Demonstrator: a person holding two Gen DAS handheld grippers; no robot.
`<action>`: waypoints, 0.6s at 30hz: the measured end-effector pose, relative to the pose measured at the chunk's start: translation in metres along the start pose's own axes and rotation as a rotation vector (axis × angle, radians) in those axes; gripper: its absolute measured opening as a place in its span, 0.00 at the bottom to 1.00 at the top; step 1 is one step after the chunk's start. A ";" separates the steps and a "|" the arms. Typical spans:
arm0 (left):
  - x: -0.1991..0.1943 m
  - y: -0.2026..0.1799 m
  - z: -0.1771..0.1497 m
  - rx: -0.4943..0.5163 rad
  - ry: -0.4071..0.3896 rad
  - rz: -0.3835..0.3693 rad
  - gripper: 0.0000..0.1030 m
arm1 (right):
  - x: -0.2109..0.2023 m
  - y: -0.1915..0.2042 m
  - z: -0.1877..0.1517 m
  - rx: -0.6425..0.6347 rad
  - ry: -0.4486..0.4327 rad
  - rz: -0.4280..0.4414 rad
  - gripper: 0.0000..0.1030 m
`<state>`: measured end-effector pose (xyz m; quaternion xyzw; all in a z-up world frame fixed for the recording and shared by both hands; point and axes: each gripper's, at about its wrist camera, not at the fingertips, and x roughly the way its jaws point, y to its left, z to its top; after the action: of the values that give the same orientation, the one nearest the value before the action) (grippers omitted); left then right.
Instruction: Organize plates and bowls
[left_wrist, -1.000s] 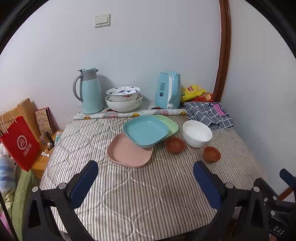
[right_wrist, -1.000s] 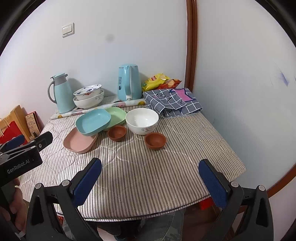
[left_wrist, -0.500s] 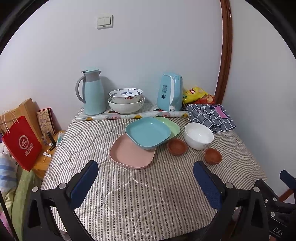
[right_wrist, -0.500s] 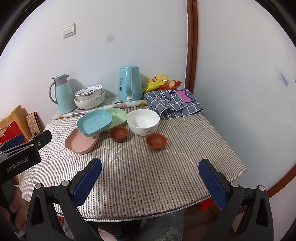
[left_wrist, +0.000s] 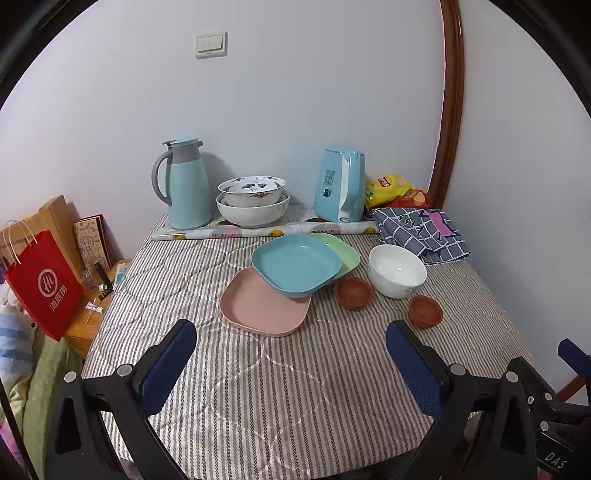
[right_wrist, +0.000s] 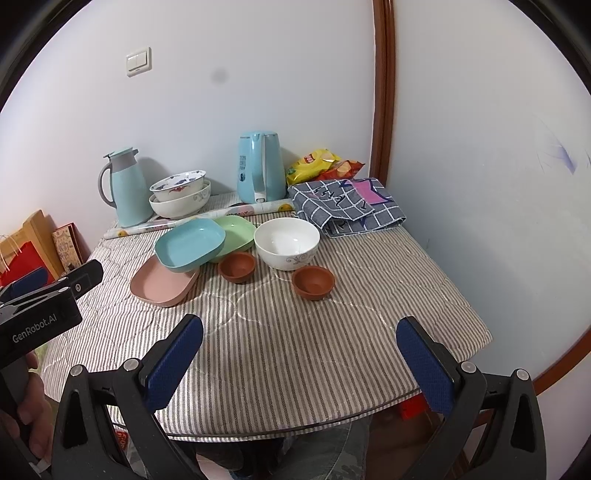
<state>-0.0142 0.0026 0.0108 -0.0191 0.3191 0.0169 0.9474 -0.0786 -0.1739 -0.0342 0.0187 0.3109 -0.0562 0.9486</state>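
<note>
On the striped tablecloth lie a pink plate (left_wrist: 258, 304) (right_wrist: 162, 282), a blue plate (left_wrist: 295, 264) (right_wrist: 188, 243) resting across it, and a green plate (left_wrist: 341, 247) (right_wrist: 236, 230) behind. A white bowl (left_wrist: 397, 269) (right_wrist: 287, 242) and two small brown bowls (left_wrist: 354, 292) (left_wrist: 424, 311) (right_wrist: 237, 266) (right_wrist: 313, 282) sit to the right. Two stacked patterned bowls (left_wrist: 253, 201) (right_wrist: 180, 194) stand at the back. My left gripper (left_wrist: 290, 341) and right gripper (right_wrist: 299, 338) hang open over the near tablecloth, short of the dishes, holding nothing.
A light-blue thermos jug (left_wrist: 183, 184), a blue kettle (left_wrist: 341, 190), a rolled sheet (left_wrist: 258, 232), snack bags (left_wrist: 391, 186) and a folded checked cloth (left_wrist: 421, 232) line the back. A red bag (left_wrist: 44, 284) stands left of the table. Walls close in behind and right.
Both cameras have tilted or risen slightly, so the table and dishes sit a little lower in view. No dish has moved and both grippers stay open.
</note>
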 end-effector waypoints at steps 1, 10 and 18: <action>0.000 0.001 0.000 -0.002 0.000 0.000 1.00 | 0.000 0.000 0.000 0.002 0.000 0.000 1.00; 0.000 0.003 0.000 -0.005 0.000 0.000 1.00 | 0.000 0.000 -0.001 0.002 0.000 0.002 1.00; 0.000 0.004 -0.001 -0.006 -0.002 -0.001 1.00 | -0.002 0.003 -0.001 0.000 -0.005 0.010 1.00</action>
<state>-0.0151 0.0068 0.0095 -0.0223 0.3183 0.0174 0.9476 -0.0808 -0.1707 -0.0338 0.0200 0.3083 -0.0516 0.9497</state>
